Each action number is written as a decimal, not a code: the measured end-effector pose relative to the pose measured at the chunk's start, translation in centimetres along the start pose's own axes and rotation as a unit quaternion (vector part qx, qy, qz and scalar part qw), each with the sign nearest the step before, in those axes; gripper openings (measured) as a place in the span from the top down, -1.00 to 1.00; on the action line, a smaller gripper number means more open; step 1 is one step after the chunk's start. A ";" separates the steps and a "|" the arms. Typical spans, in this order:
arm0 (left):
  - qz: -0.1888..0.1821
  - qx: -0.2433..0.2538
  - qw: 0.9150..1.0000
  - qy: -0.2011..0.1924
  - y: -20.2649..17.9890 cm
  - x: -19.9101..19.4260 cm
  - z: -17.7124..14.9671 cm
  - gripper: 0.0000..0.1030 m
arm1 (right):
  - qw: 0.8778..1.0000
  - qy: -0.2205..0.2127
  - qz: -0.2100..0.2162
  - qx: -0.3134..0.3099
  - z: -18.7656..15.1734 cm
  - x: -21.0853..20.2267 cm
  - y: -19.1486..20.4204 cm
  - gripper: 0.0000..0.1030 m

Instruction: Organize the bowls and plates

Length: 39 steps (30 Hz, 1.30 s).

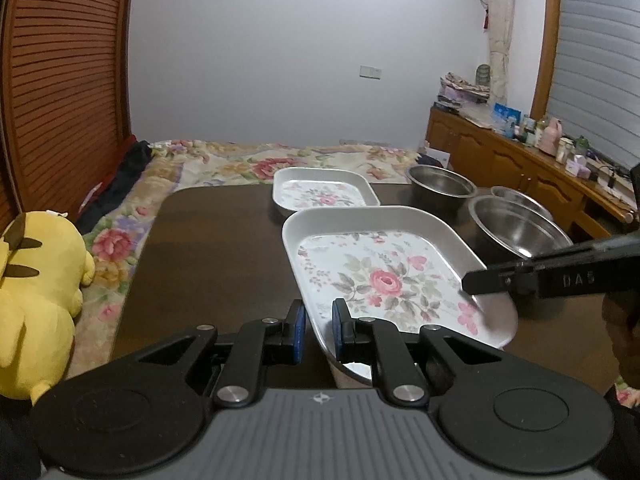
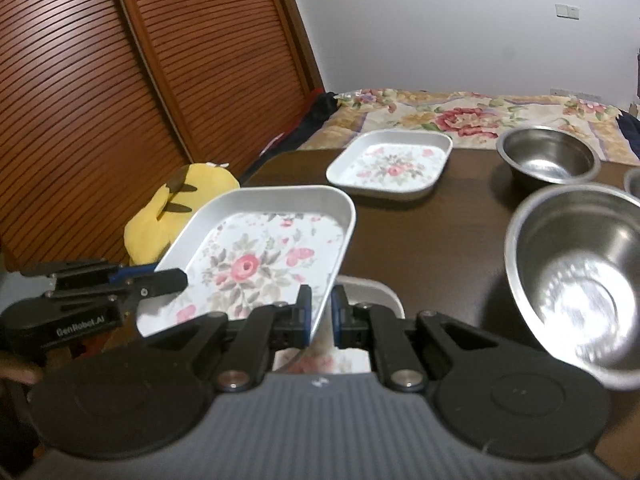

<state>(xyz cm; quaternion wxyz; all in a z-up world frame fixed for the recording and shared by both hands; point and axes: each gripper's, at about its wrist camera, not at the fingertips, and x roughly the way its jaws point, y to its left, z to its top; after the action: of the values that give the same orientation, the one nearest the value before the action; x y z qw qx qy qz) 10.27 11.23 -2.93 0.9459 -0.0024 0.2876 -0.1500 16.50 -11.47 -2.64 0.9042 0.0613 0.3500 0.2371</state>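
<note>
I am carrying the near floral tray (image 1: 384, 280) above the dark wooden table (image 1: 208, 240), both grippers pinching its rim: the left gripper (image 1: 319, 330) at the lower centre of its view, the right gripper (image 2: 320, 316) likewise in its own. Next, I judge, I am lowering it squarely into or beside the second floral tray (image 2: 394, 164) at upper centre, keeping it level. Both trays are shallow, rounded rectangles with smooth pale walls. The shiny steel bowls (image 2: 580, 276) are waiting at right.
</note>
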 end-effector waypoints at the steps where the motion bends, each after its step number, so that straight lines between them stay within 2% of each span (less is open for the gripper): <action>1: -0.001 -0.002 1.000 0.001 -0.2 0.0 -0.1 0.73 | 1.000 0.001 -0.001 -0.001 -0.4 -0.3 0.0 0.77; 14: -0.007 0.000 1.000 0.012 -1.8 0.5 -1.3 0.73 | 1.000 0.006 -0.011 0.005 -2.7 -1.5 -0.5 0.77; 21: -0.003 0.003 1.000 0.026 -2.0 1.6 -2.0 0.71 | 0.999 0.007 -0.032 0.000 -3.1 -1.1 -0.4 0.77; 28: 0.008 0.005 0.999 0.035 -1.9 2.6 -2.5 0.70 | 0.999 0.006 -0.035 0.008 -4.0 -0.7 -0.8 0.77; 39: 0.024 0.026 0.999 0.033 -2.3 2.8 -3.1 0.70 | 0.999 -0.003 -0.046 -0.015 -4.9 -0.8 -0.1 0.76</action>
<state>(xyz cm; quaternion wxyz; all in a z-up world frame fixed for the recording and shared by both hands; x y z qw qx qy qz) 10.13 8.44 -6.84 0.9390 0.0343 0.3145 -0.1348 12.81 -12.20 -5.82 0.9161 0.0324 0.3461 0.1999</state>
